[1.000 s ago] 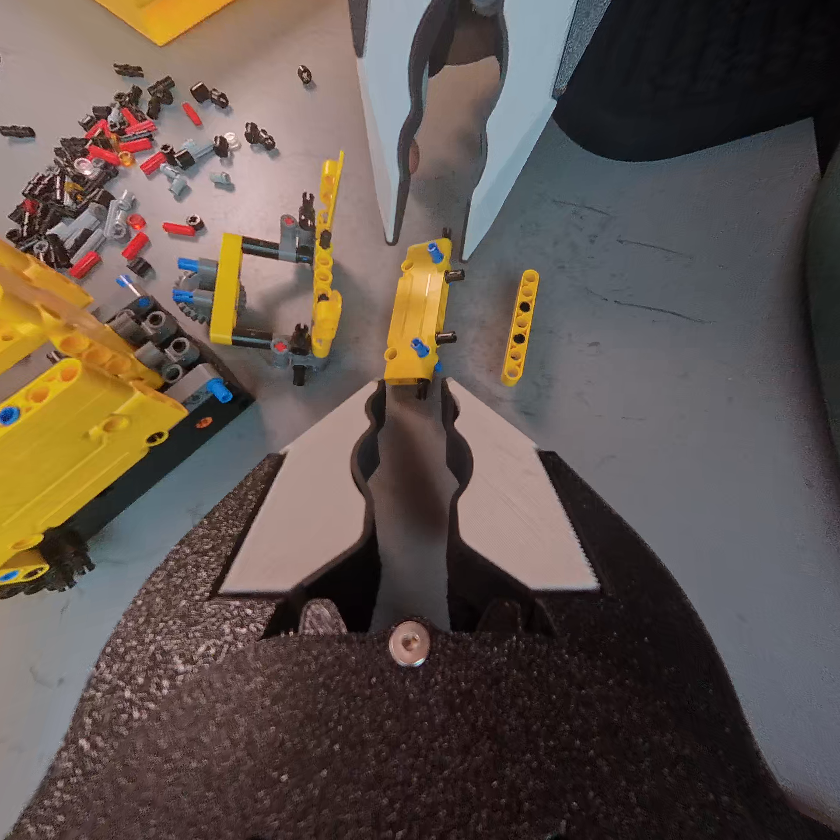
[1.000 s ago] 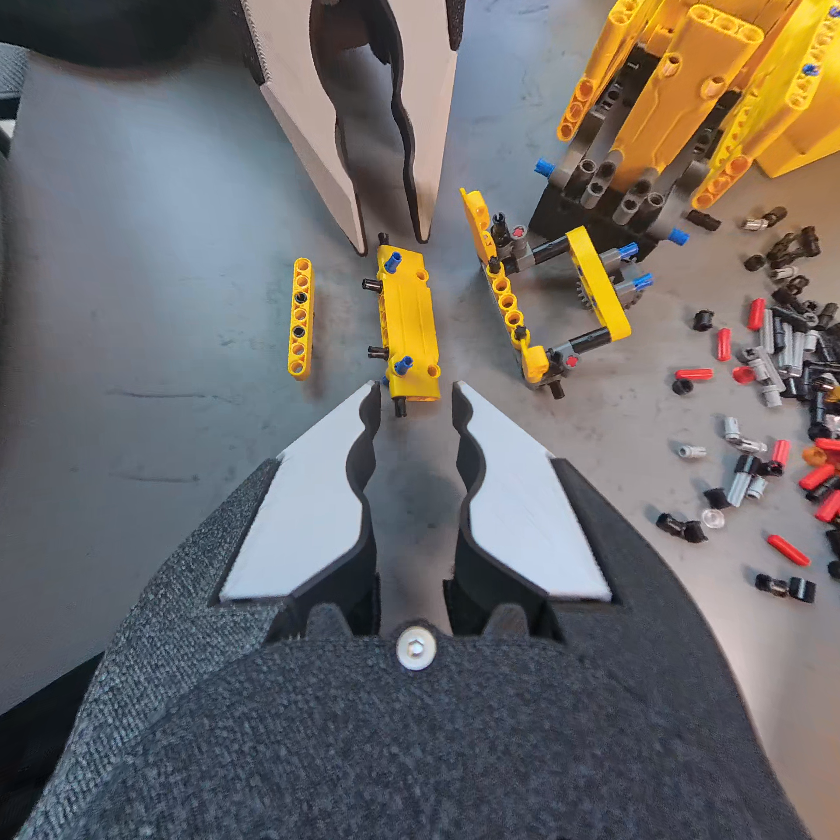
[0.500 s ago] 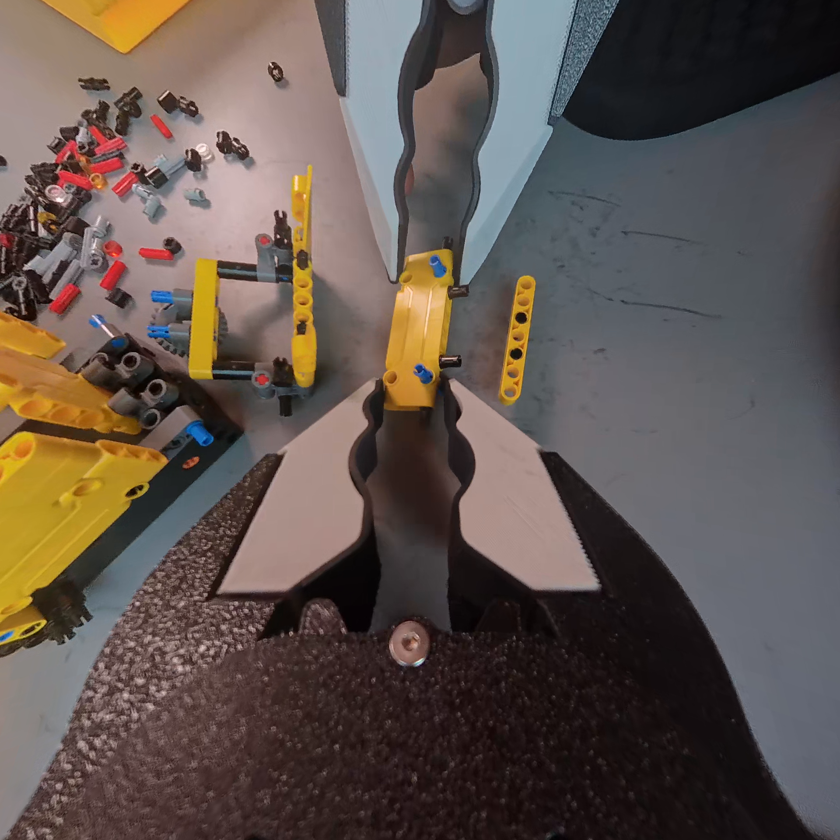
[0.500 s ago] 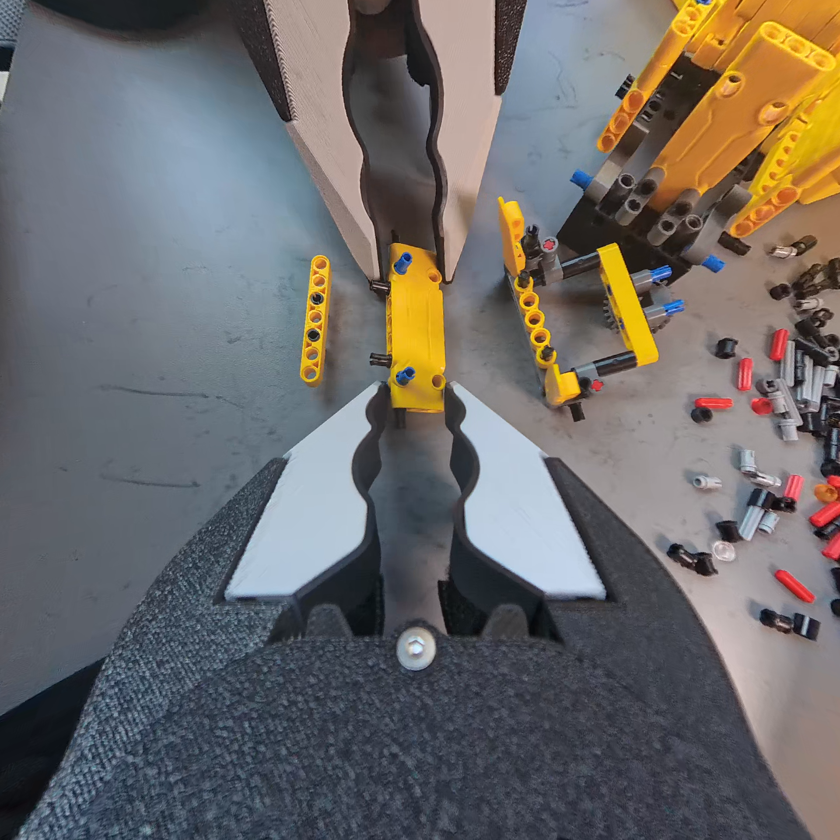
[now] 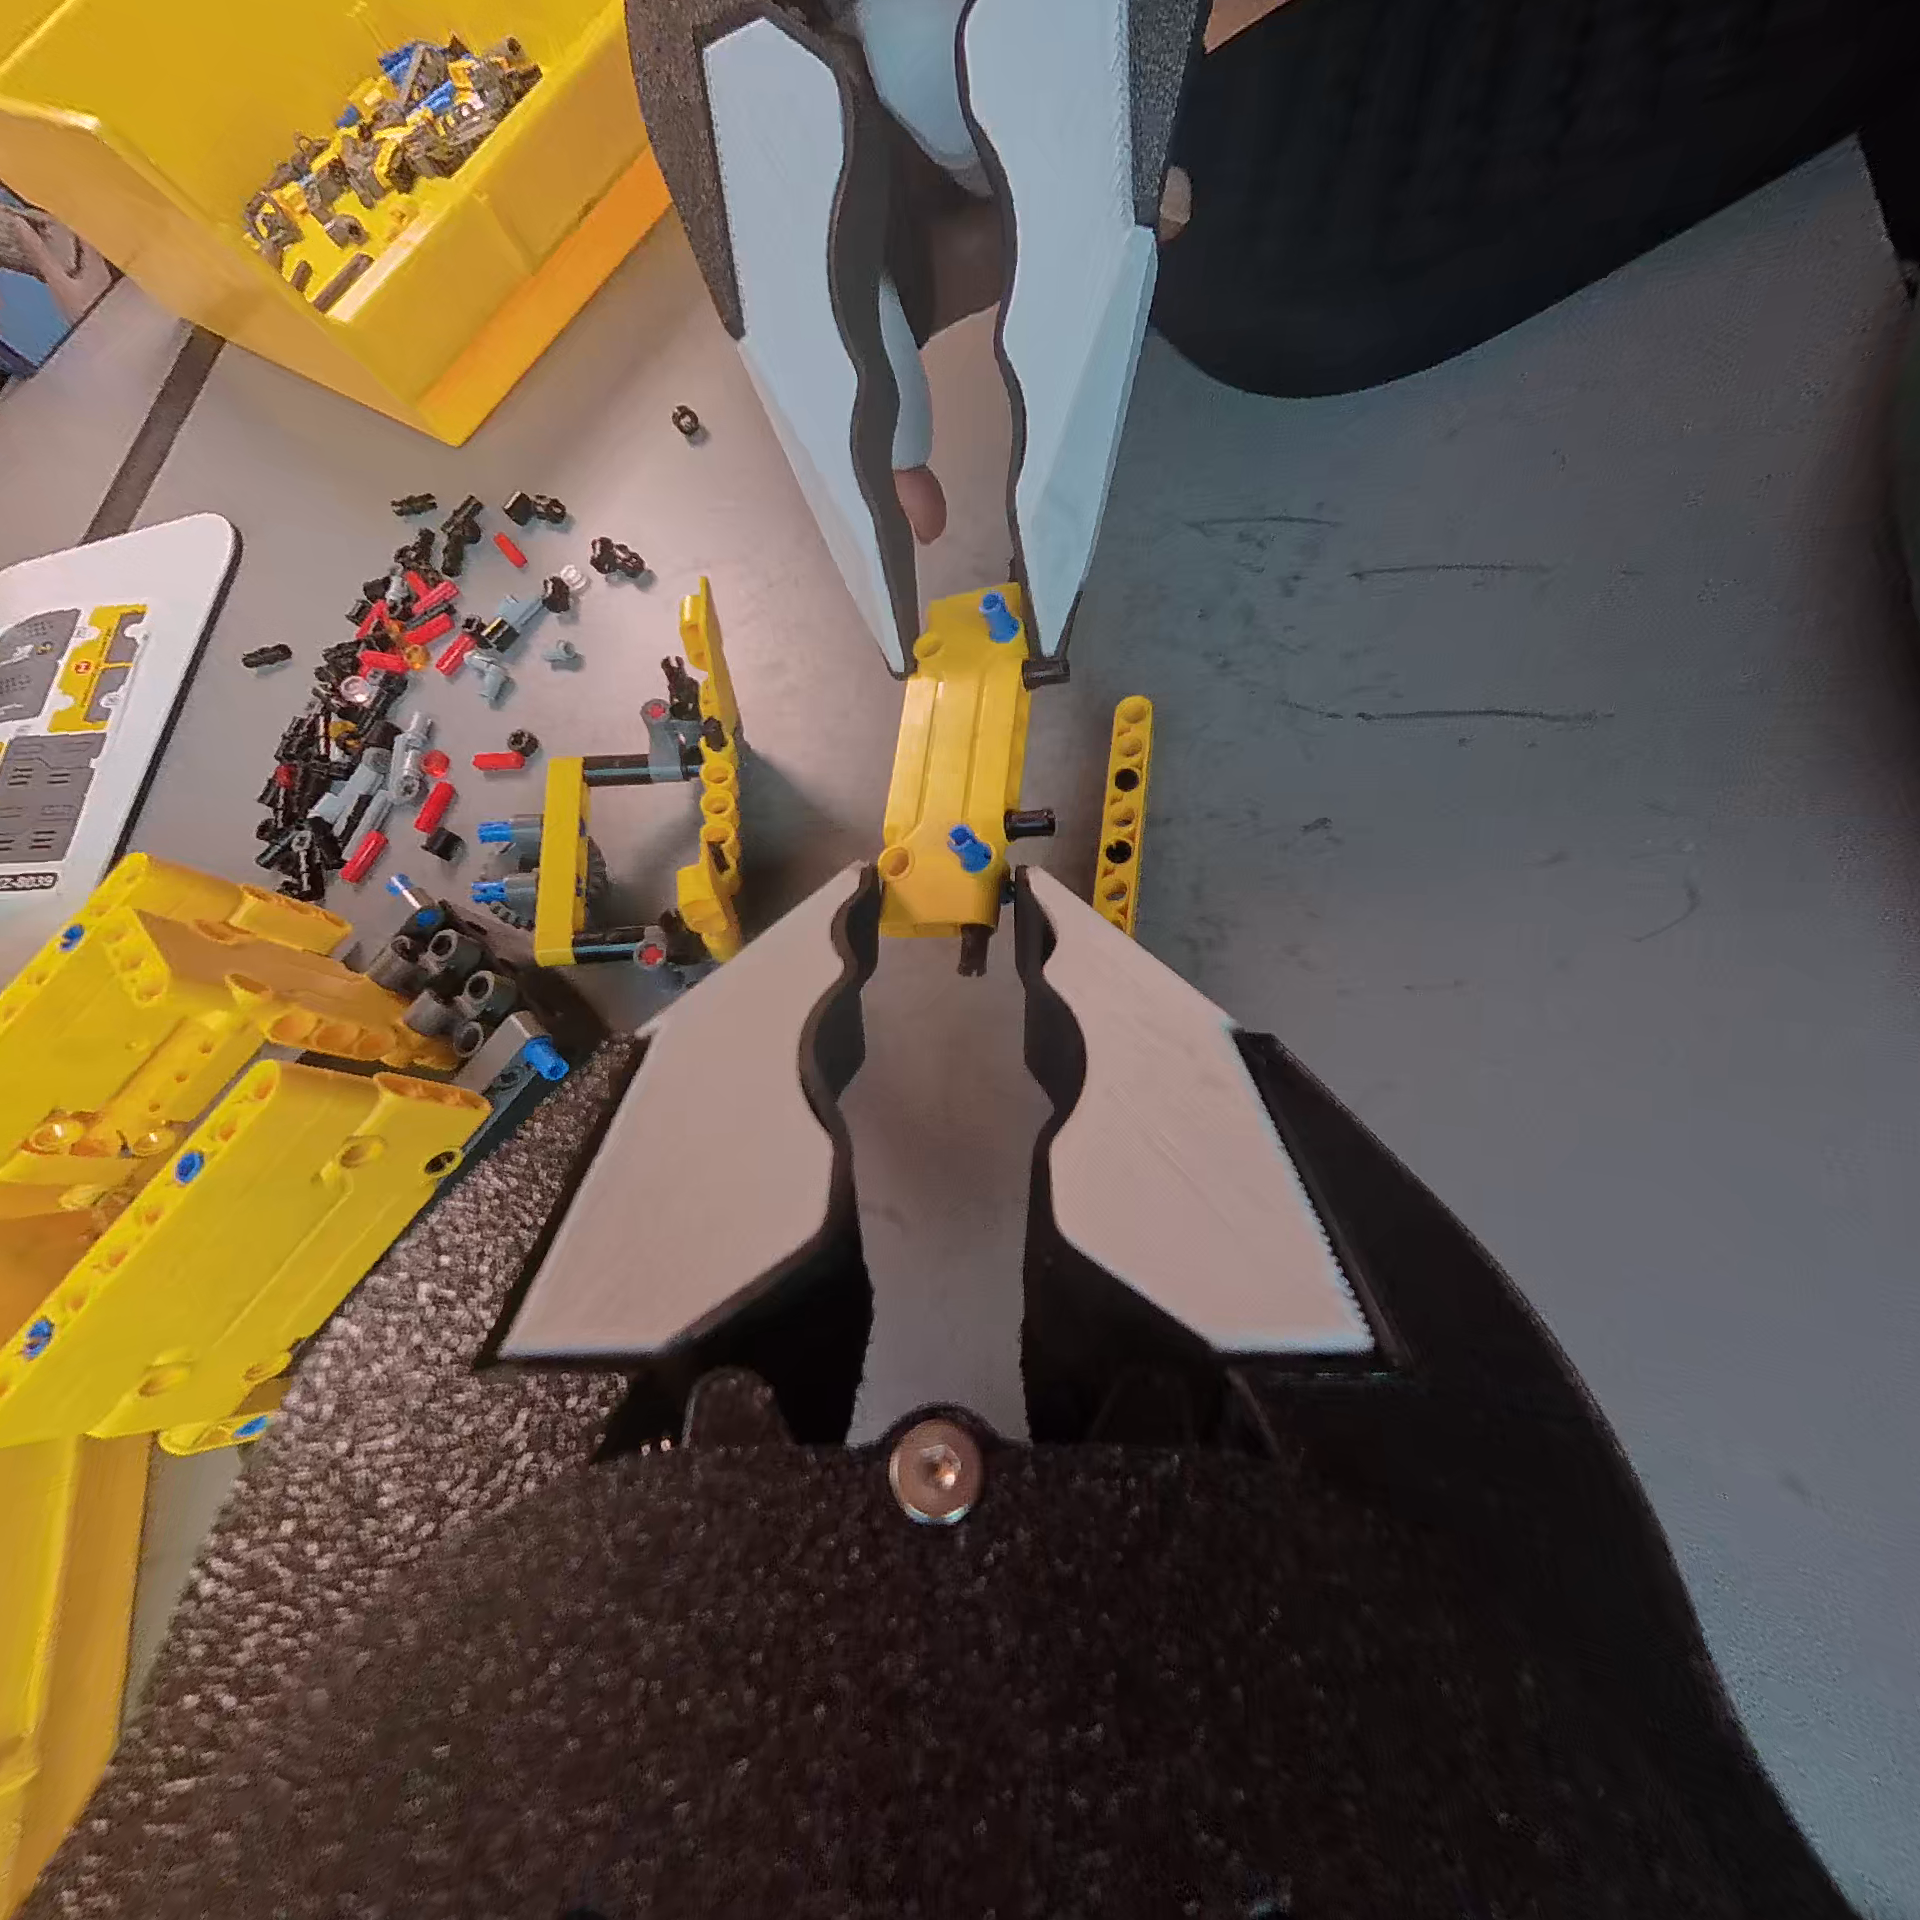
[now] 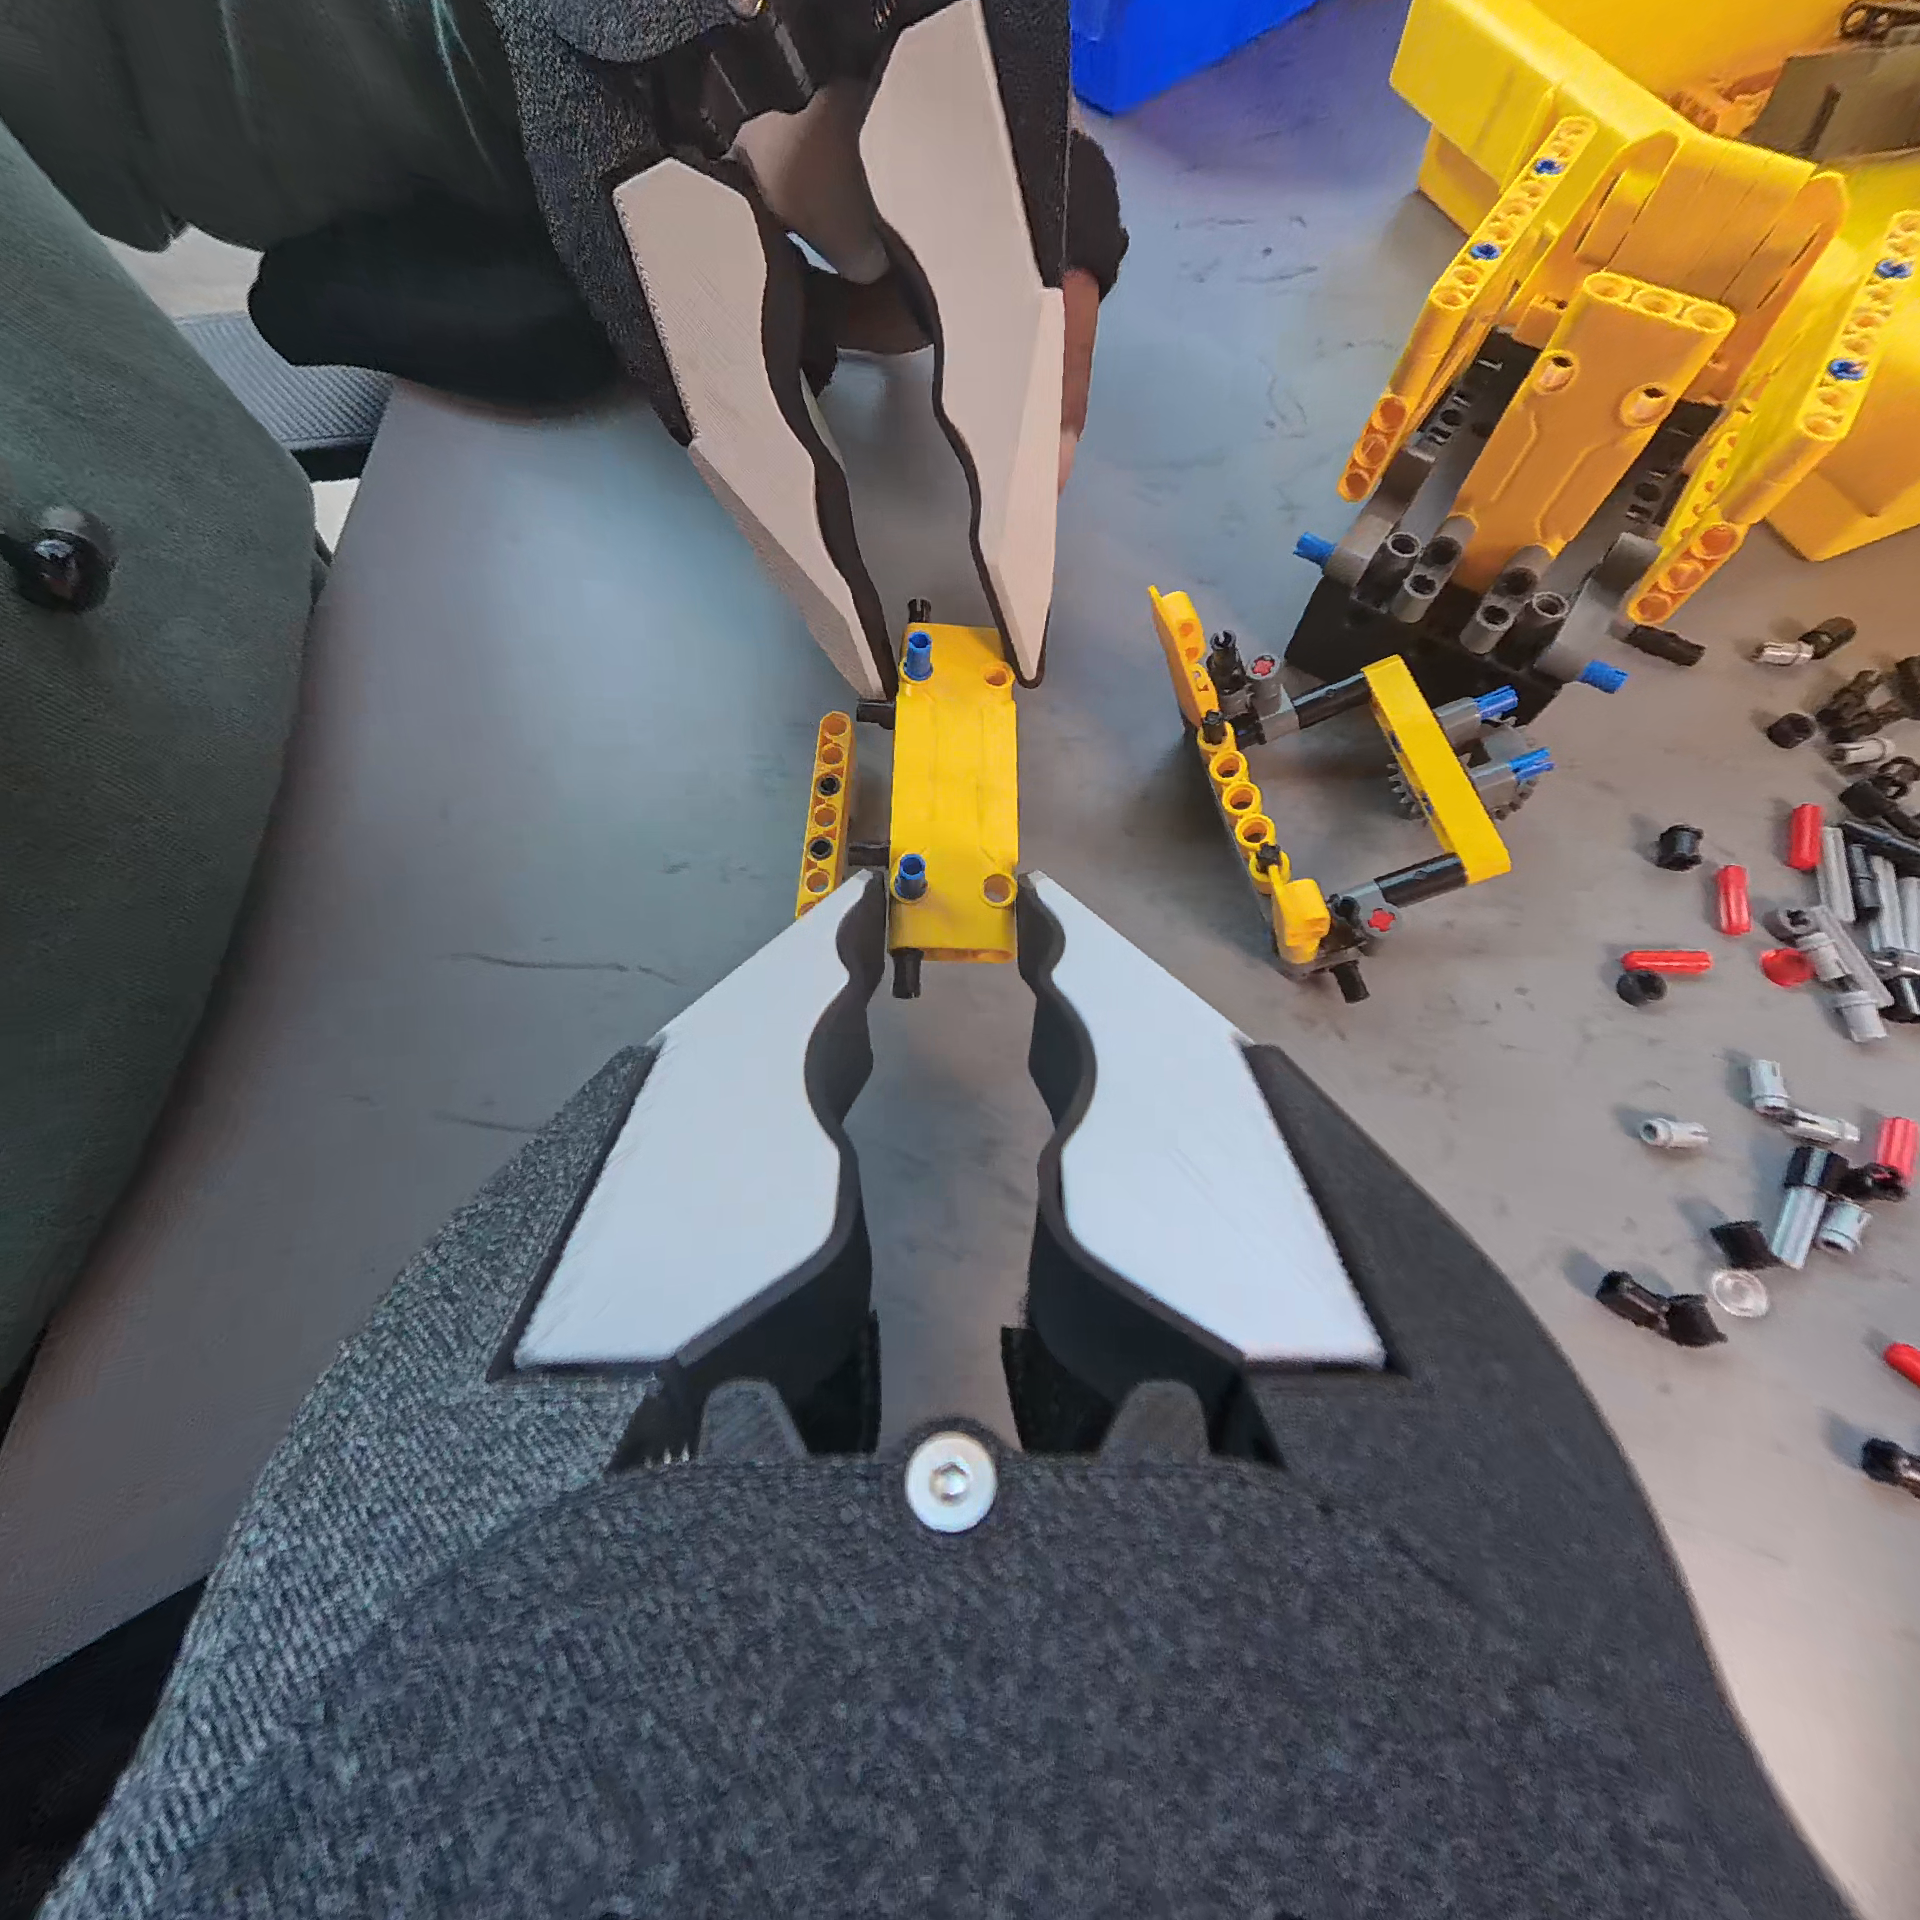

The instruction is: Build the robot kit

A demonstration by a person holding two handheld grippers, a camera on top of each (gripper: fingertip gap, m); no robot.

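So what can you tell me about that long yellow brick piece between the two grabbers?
The yellow panel piece is a long, flat, shiny plastic block with grooves along its top and round holes near its corners. Two blue pins stick up from it, and black pins poke out of one long side and one end. It lies lengthwise between the left gripper and the right gripper, each with its jaws around one end. A thin yellow beam with holes lies beside it on the grey table.

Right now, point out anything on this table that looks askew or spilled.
Small red, black and grey pins lie scattered loose on the grey table rather than in the yellow bin. The yellow panel sits between both grippers' fingers, with the loose yellow beam beside it.
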